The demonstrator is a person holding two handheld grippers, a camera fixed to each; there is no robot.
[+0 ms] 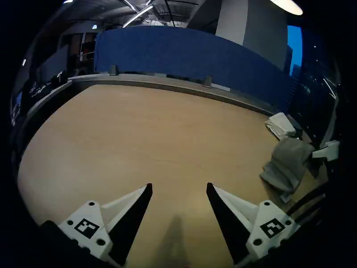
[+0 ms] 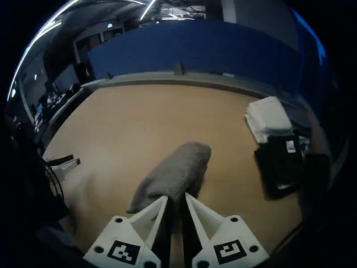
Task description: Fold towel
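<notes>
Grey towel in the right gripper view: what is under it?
The wooden table shows all around the towel, whose near end the right gripper pinches. The patch directly beneath is covered, so anything there cannot be seen.

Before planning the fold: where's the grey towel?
The grey towel is clamped in the right gripper, centre of its view, left of the white stack.
</notes>
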